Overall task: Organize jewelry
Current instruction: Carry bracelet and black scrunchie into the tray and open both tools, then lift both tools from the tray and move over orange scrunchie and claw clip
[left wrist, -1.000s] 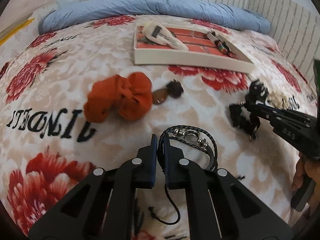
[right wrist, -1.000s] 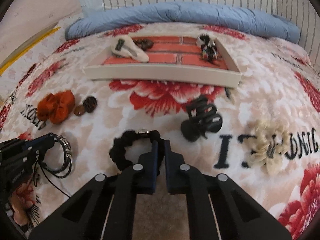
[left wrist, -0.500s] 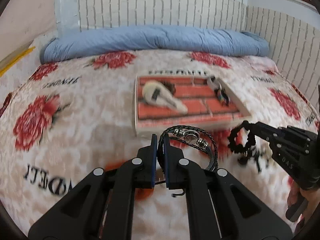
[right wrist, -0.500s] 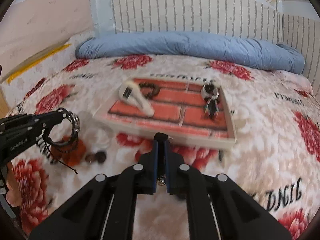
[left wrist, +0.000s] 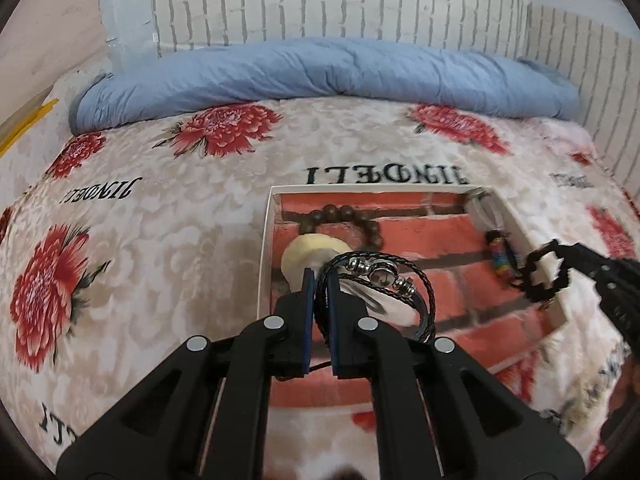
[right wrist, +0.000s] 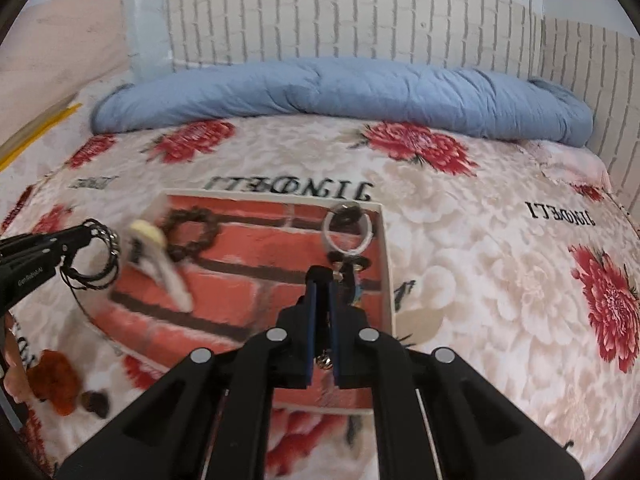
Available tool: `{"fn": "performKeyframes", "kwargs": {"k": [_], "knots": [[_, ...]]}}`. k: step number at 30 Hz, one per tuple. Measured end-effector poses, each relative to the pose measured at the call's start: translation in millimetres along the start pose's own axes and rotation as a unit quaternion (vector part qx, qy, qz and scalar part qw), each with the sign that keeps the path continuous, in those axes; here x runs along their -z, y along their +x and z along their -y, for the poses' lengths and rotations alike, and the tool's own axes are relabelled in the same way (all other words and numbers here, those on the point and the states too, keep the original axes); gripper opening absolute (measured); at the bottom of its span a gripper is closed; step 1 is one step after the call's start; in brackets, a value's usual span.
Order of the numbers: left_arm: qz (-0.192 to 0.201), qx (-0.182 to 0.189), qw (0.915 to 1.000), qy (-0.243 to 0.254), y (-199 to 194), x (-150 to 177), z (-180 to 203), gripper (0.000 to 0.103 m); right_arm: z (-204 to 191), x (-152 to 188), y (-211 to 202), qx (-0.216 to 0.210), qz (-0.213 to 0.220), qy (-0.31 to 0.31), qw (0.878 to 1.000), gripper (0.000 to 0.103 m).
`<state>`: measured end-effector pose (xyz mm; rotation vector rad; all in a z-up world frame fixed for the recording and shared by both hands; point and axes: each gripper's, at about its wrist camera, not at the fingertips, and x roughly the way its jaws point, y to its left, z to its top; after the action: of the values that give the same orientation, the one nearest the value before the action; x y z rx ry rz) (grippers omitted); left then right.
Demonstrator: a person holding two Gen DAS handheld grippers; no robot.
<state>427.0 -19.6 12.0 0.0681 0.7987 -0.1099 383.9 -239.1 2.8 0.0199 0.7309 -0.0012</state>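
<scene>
My left gripper is shut on a black braided cord bracelet with silver beads, held above the near left part of the white tray with a brick-pattern floor. My right gripper is shut on a black woven bracelet, which hangs over the tray's right rim; in the right wrist view only its small charm shows between the fingers. The tray holds a cream hair clip, a brown bead bracelet, a white ring and a coloured bead piece.
The tray lies on a floral bedspread. A blue rolled duvet lies along the brick-pattern wall behind. An orange scrunchie and small brown pieces lie on the bed left of the tray.
Both grippers lifted their bracelets off the bedspread and moved forward to the tray; they now hover over it, left over its left part, right over its right part.
</scene>
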Motion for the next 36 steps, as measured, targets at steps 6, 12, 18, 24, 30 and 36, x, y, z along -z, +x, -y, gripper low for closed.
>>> {"fn": "performKeyframes", "kwargs": {"k": [6,12,18,24,30,36], "knots": [[-0.029,-0.022,0.9991,0.019,41.0,5.2,-0.8,0.005,14.8,11.0,38.6,0.015,-0.034,-0.004,0.999,0.006],[-0.051,-0.029,0.9982,0.009,62.7,9.7,-7.7,0.005,18.1,20.5,57.3,0.009,-0.06,0.008,0.998,0.006],[-0.068,-0.036,0.997,0.002,78.8,7.6,-14.2,0.005,18.8,27.5,65.5,0.008,-0.072,0.009,0.997,0.007],[-0.088,-0.042,0.9952,-0.011,94.6,-0.1,-18.7,0.008,20.9,21.0,71.3,0.009,-0.077,0.008,0.997,0.009],[-0.092,-0.041,0.9949,-0.012,95.1,2.8,-18.9,0.013,19.6,21.0,69.7,0.006,-0.076,0.002,0.997,0.011],[-0.07,-0.033,0.9969,0.013,62.0,0.0,-6.9,0.057,24.7,19.5,48.5,-0.004,-0.067,0.012,0.998,0.049]]}}
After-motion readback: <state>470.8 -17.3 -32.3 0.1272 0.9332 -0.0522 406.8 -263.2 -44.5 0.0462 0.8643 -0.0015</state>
